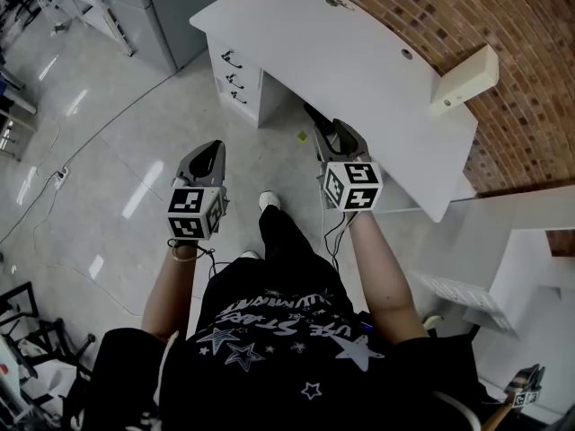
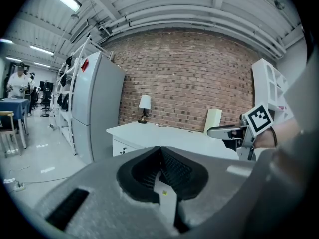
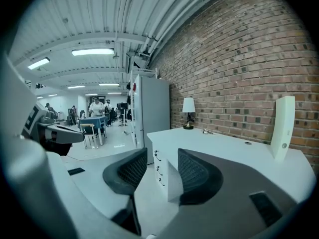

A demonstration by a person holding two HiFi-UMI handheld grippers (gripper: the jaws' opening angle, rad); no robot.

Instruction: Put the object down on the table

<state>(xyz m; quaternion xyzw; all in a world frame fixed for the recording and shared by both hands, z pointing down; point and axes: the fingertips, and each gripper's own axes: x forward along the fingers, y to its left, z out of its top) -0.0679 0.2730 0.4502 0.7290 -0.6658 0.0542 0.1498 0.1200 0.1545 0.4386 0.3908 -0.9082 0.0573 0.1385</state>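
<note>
Your right hand-held gripper (image 3: 162, 159) is released: its two dark ribbed pads stand apart, and nothing is between them. Your left hand-held gripper (image 2: 160, 156) is clenched, the jaws pressed together with nothing inside. You hold both of them at about the same height in front of your body. In the head view, the tips of the right one are at the front edge of the white worktop (image 1: 359, 70), while the left one is over the shiny floor (image 1: 117, 151), apart from the worktop. The object (image 1: 463, 79), a cream flat box, stands upright on the worktop. It is at the edge along the brick wall (image 1: 539, 25), near the corner closest to you, well apart from both grippers. A small lamp (image 3: 188, 106) stands at the far corner of that same edge. Drawers (image 1: 232, 79) with dark handles are under the far end.
</note>
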